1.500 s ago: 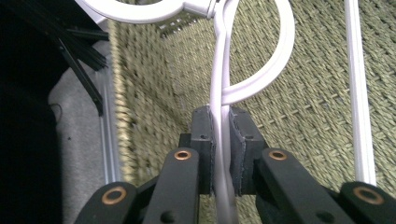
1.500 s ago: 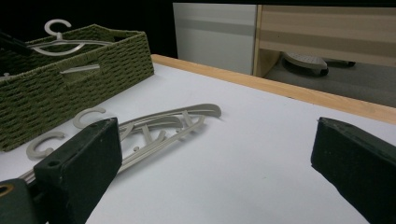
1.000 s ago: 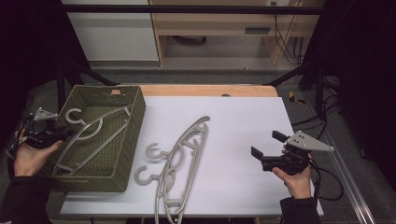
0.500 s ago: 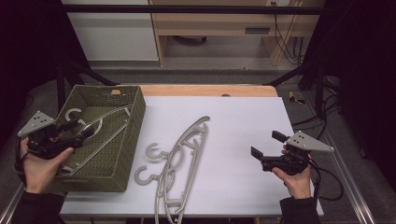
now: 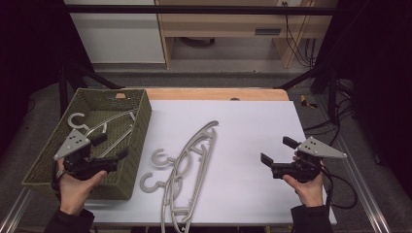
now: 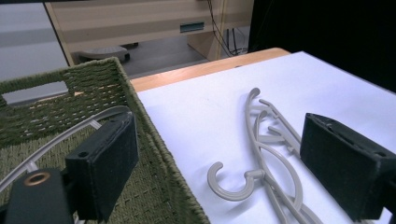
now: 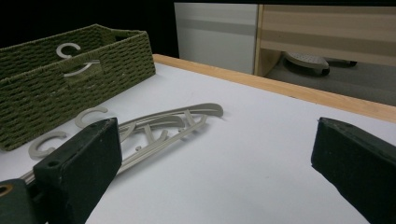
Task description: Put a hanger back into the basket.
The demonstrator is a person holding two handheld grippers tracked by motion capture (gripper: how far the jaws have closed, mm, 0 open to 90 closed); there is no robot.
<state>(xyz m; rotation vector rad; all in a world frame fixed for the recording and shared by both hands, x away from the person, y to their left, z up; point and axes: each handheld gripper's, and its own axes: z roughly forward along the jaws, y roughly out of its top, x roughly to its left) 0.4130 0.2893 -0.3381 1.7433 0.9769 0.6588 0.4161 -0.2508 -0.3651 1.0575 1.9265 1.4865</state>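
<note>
Hand-held gripper (image 5: 112,147) in my left hand has just been opening, empty, over the basket (image 5: 48,160) beside the hangers (image 5: 187,165).

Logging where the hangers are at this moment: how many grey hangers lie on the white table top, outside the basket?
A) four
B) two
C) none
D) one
B: two hangers lie stacked on the white table top, their two hooks side by side, while one more hanger sits inside the green woven basket.
</note>
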